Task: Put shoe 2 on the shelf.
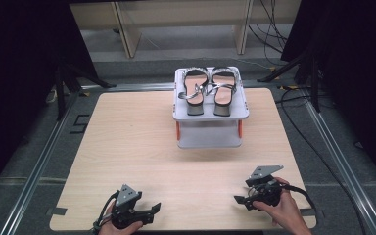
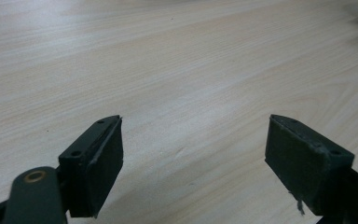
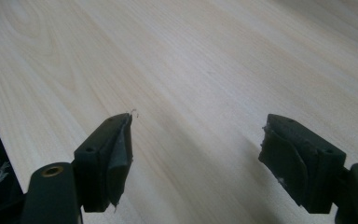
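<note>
A pair of sandals (image 1: 209, 89) is seen on the top shelf of the grey rack (image 1: 210, 116), far from both grippers; the left gripper (image 1: 152, 211) and right gripper (image 1: 241, 200) are held open and empty near the table (image 1: 137, 147) edge; the placing is judged done.

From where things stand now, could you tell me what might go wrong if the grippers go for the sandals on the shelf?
The sandals lie close side by side with thin straps crossing, so a jaw could snag both. The small shelf stands on slim legs; a push might tip or slide it. The left gripper and right gripper, both open, start far away at the table's near edge.
</note>
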Demonstrator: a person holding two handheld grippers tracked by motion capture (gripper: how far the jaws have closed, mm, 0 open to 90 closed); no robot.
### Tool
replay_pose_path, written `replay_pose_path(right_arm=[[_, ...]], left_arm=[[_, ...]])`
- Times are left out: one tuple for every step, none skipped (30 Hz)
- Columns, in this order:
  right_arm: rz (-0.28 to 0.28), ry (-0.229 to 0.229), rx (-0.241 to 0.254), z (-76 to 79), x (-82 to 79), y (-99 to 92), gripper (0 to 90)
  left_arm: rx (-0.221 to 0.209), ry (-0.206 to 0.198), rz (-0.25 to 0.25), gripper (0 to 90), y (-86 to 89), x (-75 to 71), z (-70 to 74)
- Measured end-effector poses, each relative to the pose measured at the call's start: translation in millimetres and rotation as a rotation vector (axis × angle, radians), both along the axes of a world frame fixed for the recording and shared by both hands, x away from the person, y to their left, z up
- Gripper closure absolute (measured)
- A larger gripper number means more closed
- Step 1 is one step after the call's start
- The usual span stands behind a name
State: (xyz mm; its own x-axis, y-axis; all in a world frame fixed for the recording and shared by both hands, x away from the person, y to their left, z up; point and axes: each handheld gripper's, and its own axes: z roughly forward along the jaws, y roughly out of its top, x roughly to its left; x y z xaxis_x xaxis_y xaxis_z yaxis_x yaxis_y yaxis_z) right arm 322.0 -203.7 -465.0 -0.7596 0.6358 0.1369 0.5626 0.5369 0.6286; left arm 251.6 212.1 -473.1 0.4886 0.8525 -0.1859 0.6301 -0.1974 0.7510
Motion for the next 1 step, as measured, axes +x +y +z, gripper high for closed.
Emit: replay_pose_path(right_arm=[[-0.003, 0.002, -0.002, 0.0, 0.1, 0.1, 24.9]], left_arm=[[0.000, -0.001, -0.001, 18.7, 0.0, 0.0, 0.0]])
